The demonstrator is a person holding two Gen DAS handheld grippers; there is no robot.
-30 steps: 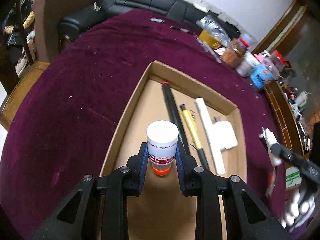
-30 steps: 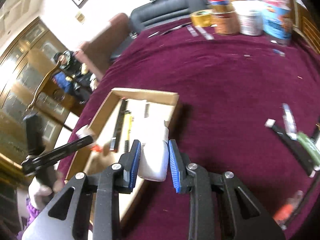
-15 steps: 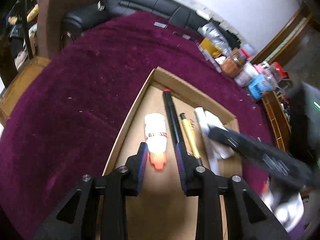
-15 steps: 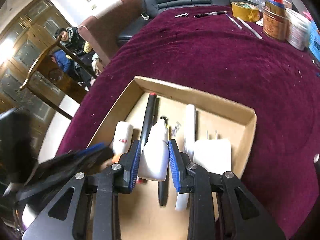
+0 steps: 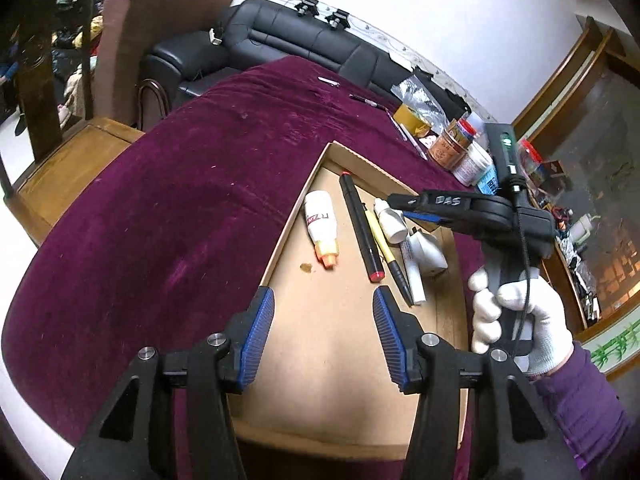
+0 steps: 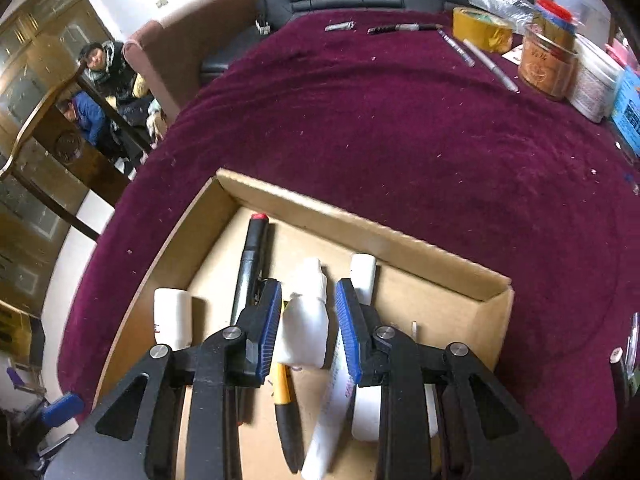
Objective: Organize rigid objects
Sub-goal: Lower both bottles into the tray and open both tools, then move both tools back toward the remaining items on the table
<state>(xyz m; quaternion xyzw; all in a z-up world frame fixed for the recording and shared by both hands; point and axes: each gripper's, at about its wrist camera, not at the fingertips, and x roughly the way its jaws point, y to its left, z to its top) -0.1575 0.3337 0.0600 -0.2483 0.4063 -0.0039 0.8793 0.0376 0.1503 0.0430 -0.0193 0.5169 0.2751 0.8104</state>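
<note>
Yellow pen [image 6: 285,392]: upper barrel hidden behind white dropper bottle [image 6: 305,320]. White adapter [image 6: 366,412]: mostly hidden behind right gripper [image 6: 306,320] finger.

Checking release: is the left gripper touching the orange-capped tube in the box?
Apart. The left wrist view shows the left gripper, its jaws just opened, empty, with bare cardboard box floor between its fingertips and the orange-capped tube.

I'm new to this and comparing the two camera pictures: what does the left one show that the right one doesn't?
Only the left wrist view shows the white-gloved hand holding the right gripper, and the open, empty left gripper.

Only the right wrist view shows the blue pads flanking the small white dropper bottle.

Both show the shallow cardboard tray on the maroon cloth, holding the red-tipped black marker and orange-capped white tube.
</note>
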